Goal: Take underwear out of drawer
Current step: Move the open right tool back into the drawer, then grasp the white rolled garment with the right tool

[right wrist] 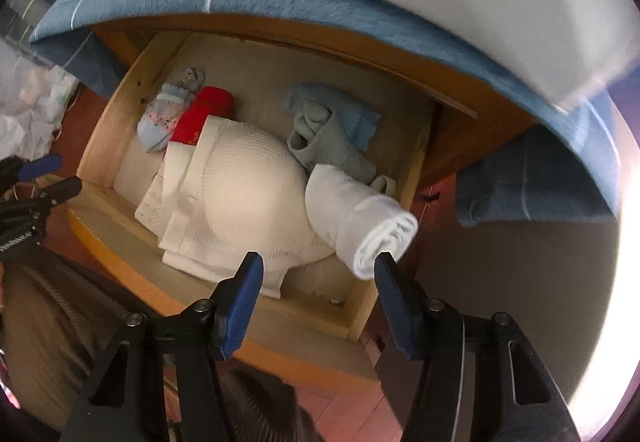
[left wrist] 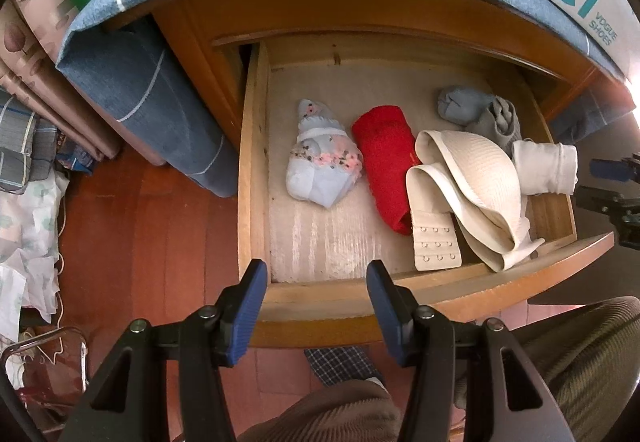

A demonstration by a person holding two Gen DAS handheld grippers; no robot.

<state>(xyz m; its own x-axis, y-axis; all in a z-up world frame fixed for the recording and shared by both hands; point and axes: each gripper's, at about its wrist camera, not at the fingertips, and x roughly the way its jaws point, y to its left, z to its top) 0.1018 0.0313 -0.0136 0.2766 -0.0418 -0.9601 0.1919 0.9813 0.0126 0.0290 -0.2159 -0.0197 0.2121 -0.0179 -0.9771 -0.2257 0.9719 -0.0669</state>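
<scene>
Underwear lies loose on the lined floor of the open wooden drawer (left wrist: 252, 170), and the pieces are taken here from left to right as the left wrist view shows them. A pale blue floral bundle (left wrist: 322, 162) is seen nearest the left wall, folded into a soft lump; a red rolled piece (left wrist: 386, 166) lies just beside it, touching or nearly so. A cream bra (left wrist: 468, 178) with a moulded cup and a hook-and-eye band is spread across the front right, partly over the red roll's end. Behind it a grey and blue tangle of small garments (left wrist: 480, 114) is bunched near the back. A white rolled piece (right wrist: 360, 218) rests against the right side, leaning on the bra. All of these are judged light, limp and easily compressed; only the bra cup would hold some shape, and its straps could snag a neighbour. The white roll is best pinched across its middle, where the layers are thickest, so that it is not unwound by a grip on one loose end. The left gripper (left wrist: 316, 282) is held above the drawer's front edge with its jaws apart and nothing between them. The right gripper (right wrist: 320, 274) is poised over the front right corner, its jaws also apart and empty, one tip seen just at the end of the white roll.
</scene>
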